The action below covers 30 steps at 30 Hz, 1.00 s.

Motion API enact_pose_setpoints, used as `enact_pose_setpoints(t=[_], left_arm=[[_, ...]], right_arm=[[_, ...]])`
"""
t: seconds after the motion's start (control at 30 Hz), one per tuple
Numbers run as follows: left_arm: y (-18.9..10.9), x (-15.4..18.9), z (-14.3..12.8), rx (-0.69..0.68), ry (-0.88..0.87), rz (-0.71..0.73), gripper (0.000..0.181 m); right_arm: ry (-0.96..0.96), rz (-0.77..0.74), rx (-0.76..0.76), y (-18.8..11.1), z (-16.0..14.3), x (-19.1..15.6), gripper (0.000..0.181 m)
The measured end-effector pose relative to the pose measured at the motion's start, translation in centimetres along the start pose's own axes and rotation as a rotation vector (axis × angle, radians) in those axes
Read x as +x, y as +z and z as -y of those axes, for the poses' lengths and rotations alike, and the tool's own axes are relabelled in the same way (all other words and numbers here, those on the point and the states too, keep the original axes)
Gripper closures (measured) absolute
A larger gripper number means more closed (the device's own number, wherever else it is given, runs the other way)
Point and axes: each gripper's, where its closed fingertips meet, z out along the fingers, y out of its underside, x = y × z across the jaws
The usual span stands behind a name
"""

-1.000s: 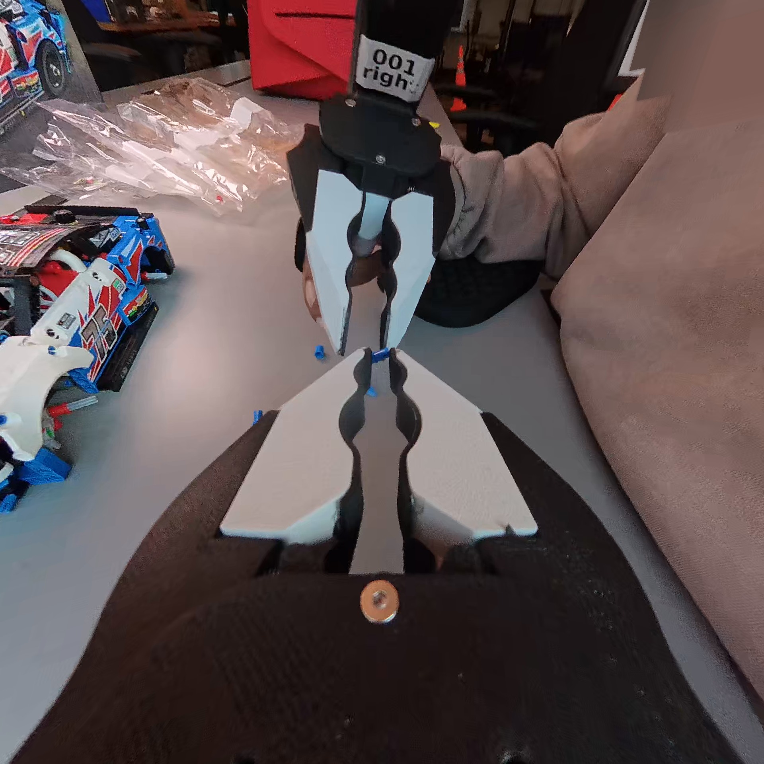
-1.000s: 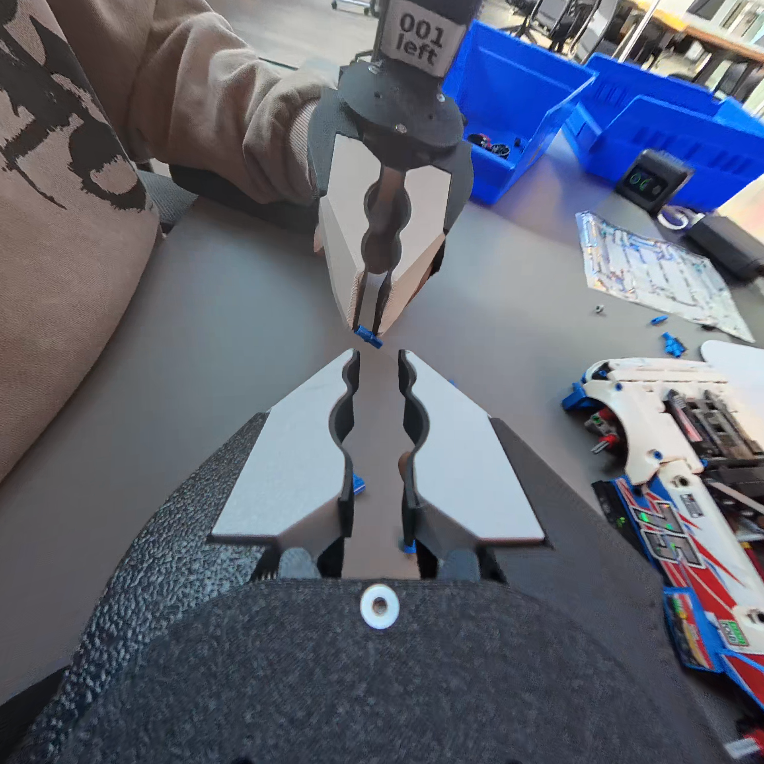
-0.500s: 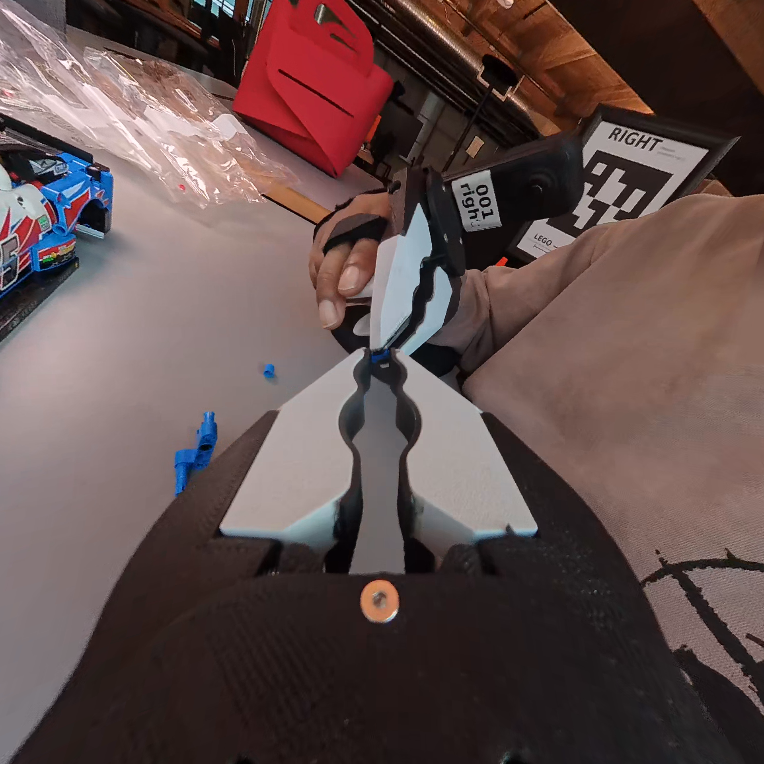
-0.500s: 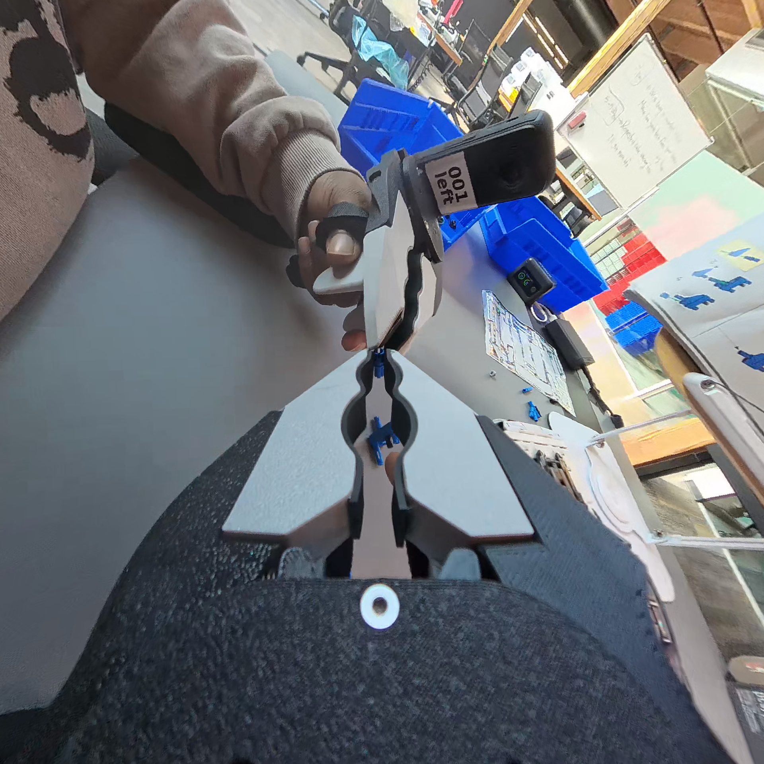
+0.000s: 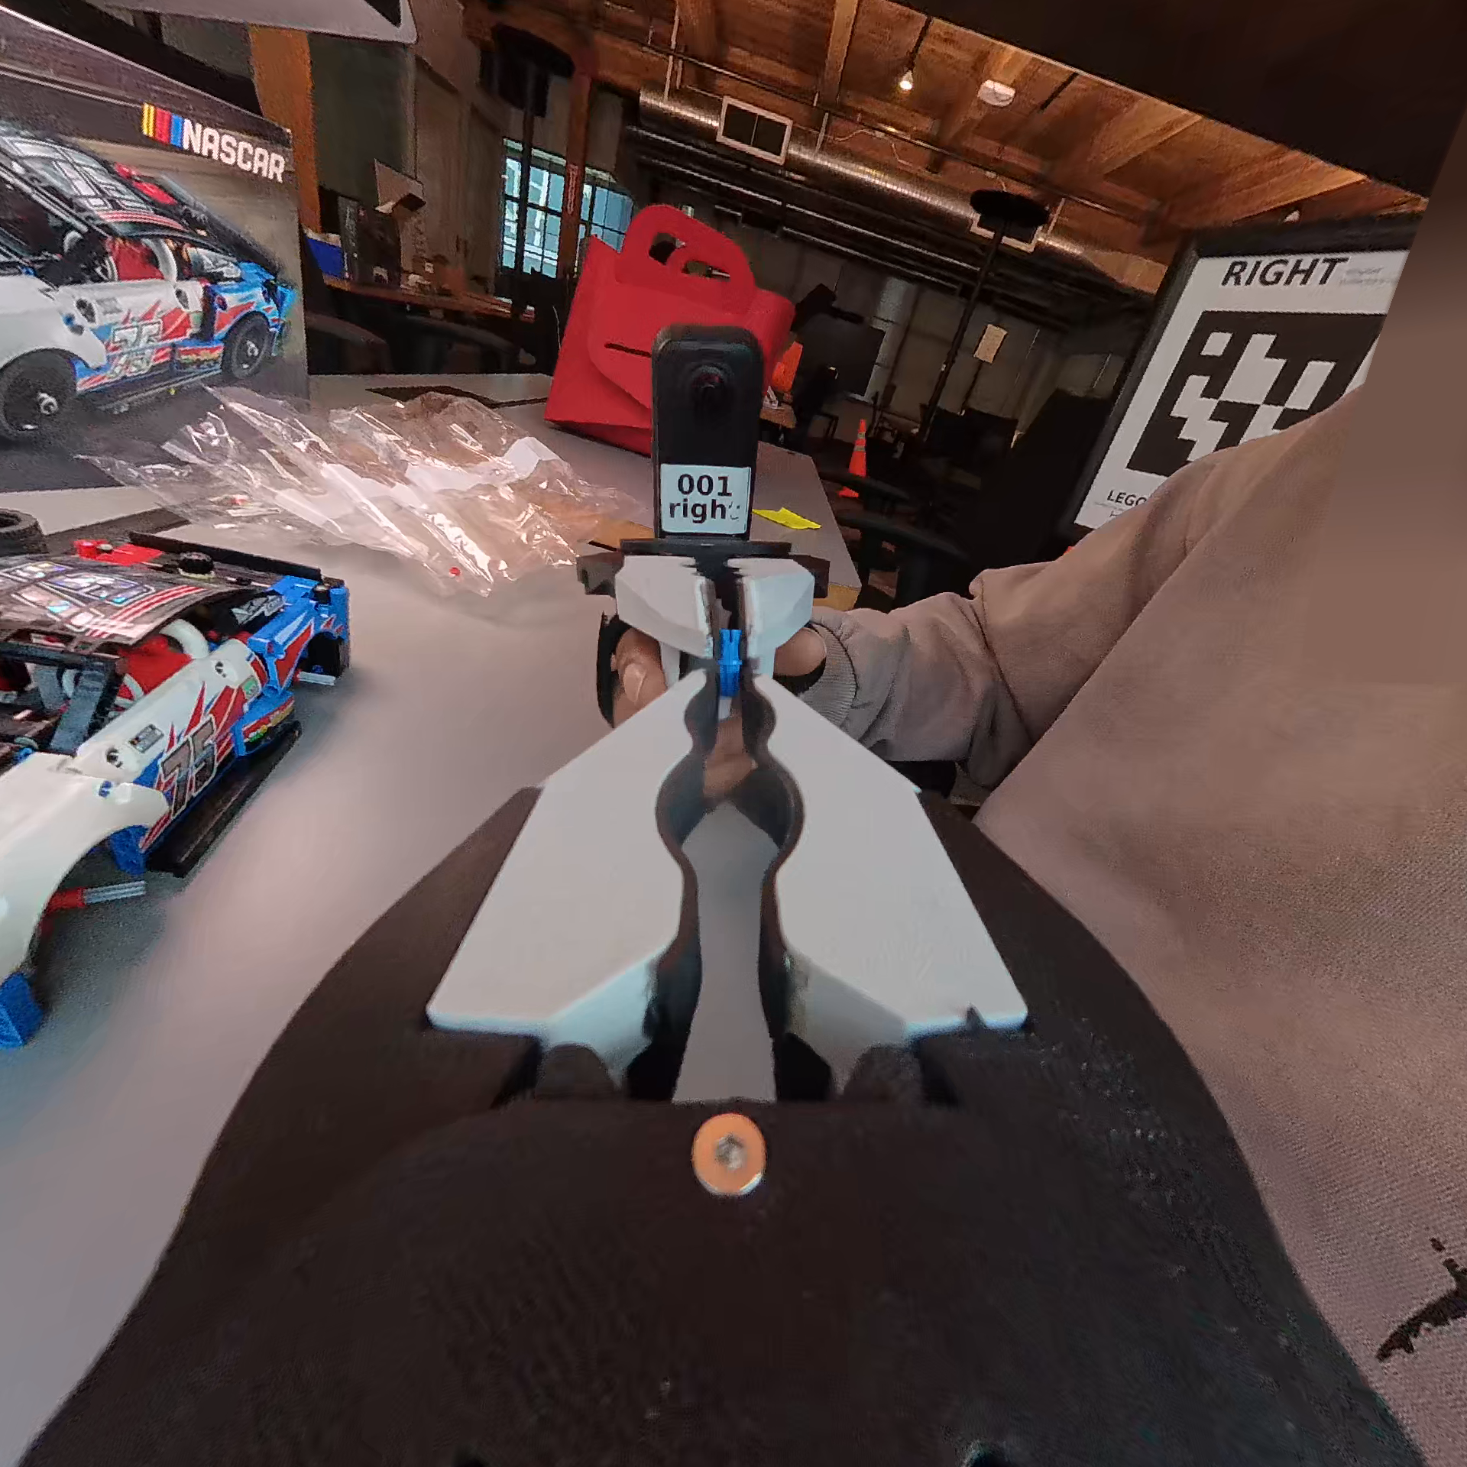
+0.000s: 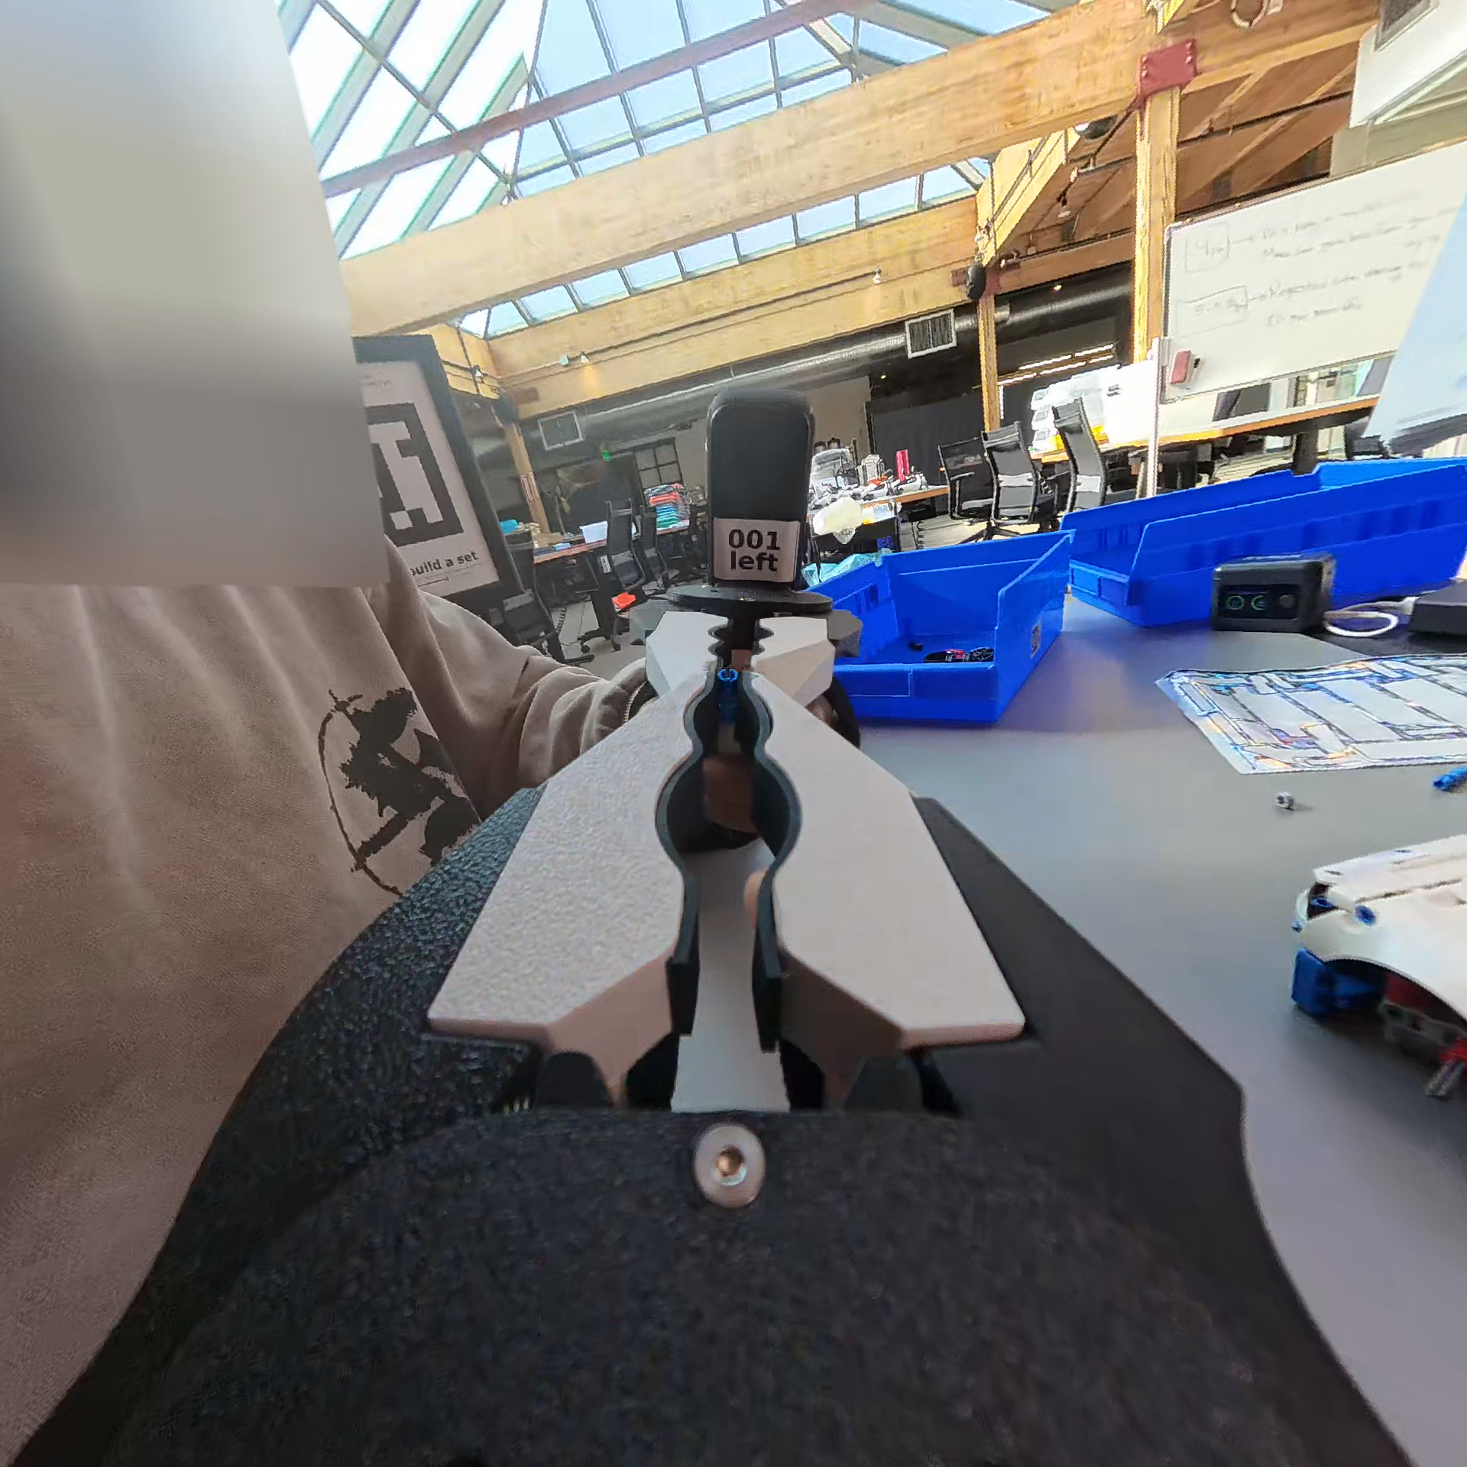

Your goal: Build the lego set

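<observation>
A small blue Lego pin (image 5: pixel 727 659) stands upright between the tips of both grippers, above the grey table (image 5: pixel 444 730). My left gripper (image 5: pixel 726 692) is shut on the pin's lower end. My right gripper (image 5: pixel 724 627) faces it head-on and is shut on the pin's upper part. In the right wrist view the pin (image 6: pixel 725 684) sits between my right gripper's (image 6: pixel 726 692) tips, with the left gripper (image 6: pixel 738 652) just beyond. The partly built white, blue and red Lego car (image 5: pixel 159 714) lies on the table at the left; its white nose (image 6: pixel 1389 921) shows in the right wrist view.
Clear plastic bags (image 5: pixel 357 476), the set's box (image 5: pixel 135 238) and a red bag (image 5: pixel 667 341) lie behind the car. Blue bins (image 6: pixel 952 635), an instruction sheet (image 6: pixel 1318 714) and small loose parts (image 6: pixel 1284 800) are on the table. A person's sleeves hold both grippers. Left and right tips are no more than a few centimetres apart.
Both grippers rose from the table and levelled out, tip to tip. The right jaws, open a second ago, closed on the blue pin held by the left gripper.
</observation>
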Motion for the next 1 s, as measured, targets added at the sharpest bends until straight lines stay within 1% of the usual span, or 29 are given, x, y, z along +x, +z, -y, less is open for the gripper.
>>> enact_pose_setpoints(t=[0.1, 0.2, 0.27, 0.37, 0.43, 0.67, 0.83, 0.9, 0.97, 1.0], left_arm=[[-0.3, 0.0, -0.4, -0.029, 0.013, 0.010, 0.179], [-0.6, 0.0, -1.0, -0.074, 0.023, 0.006, 0.179], [-0.7, -0.2, -1.7, -0.138, 0.045, 0.014, 0.179], [-0.6, -0.2, -2.8, -0.220, 0.112, 0.036, 0.179], [-0.5, -0.2, -3.4, -0.258, 0.136, 0.042, 0.179], [-0.2, 0.0, -4.5, -0.307, 0.130, 0.021, 0.179], [0.1, 0.1, -5.0, -0.298, 0.106, 0.007, 0.179], [0.3, -0.1, -5.1, -0.291, 0.111, 0.021, 0.178], [0.5, -0.8, -6.8, -0.370, 0.136, 0.046, 0.164], [0.6, -1.1, -7.9, -0.425, 0.152, 0.054, 0.163]], right_arm=[[-0.037, 0.003, -0.051, 0.0, -0.6, -0.1, 0.181], [-0.114, -0.005, -0.151, -0.3, -1.5, 0.0, 0.181], [-0.195, -0.020, -0.240, -0.6, -2.5, 0.1, 0.180], [-0.245, -0.020, -0.311, -0.8, -3.3, 0.0, 0.179], [-0.256, -0.015, -0.339, -1.0, -3.7, -0.1, 0.177], [-0.243, 0.019, -0.379, -1.2, -4.7, -0.5, 0.178], [-0.220, 0.036, -0.422, -1.5, -5.0, -0.5, 0.179], [-0.219, 0.022, -0.424, -2.3, -4.3, -0.1, 0.179], [-0.211, -0.006, -0.423, -3.9, -3.1, 0.5, 0.179], [-0.185, -0.004, -0.470, -5.1, -3.3, 0.5, 0.179]])
